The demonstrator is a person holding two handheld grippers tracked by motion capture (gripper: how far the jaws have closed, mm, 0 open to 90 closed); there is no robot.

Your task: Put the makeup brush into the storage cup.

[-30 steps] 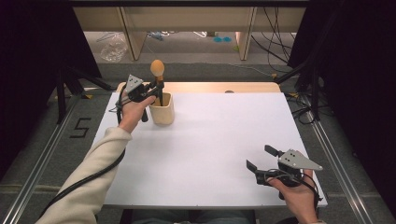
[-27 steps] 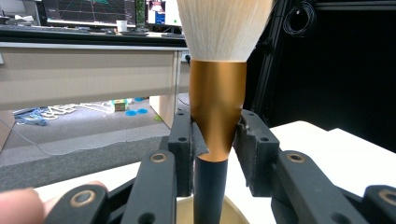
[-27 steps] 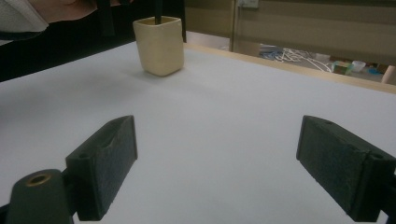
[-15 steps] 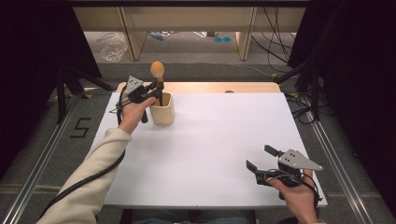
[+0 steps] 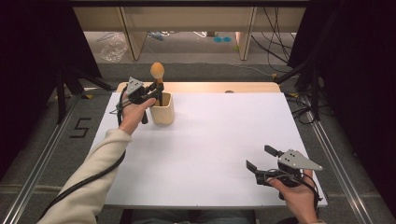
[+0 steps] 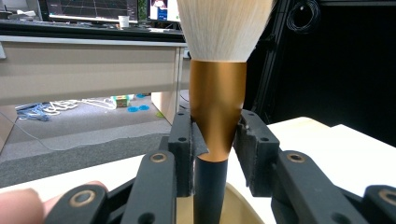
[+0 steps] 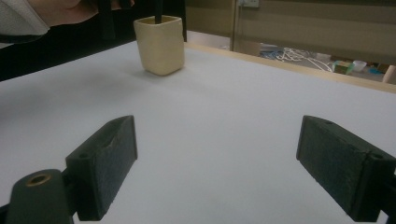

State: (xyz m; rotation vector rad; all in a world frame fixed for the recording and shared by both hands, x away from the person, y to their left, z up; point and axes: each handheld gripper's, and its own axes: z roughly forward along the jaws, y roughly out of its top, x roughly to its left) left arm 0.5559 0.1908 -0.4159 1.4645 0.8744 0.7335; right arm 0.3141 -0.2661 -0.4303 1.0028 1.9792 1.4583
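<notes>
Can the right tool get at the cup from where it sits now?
Probably yes: bare white table lies between the open right tool and the cup, but the left tool grips the brush standing inside it.

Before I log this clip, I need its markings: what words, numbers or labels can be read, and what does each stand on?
"5": dark digit on the grey floor mat, left of the table.
Monitor screens in the left gripper view: graph lines and text, too small to read.
No readable marking on the brush, the cup, the left gripper or the right gripper.
</notes>
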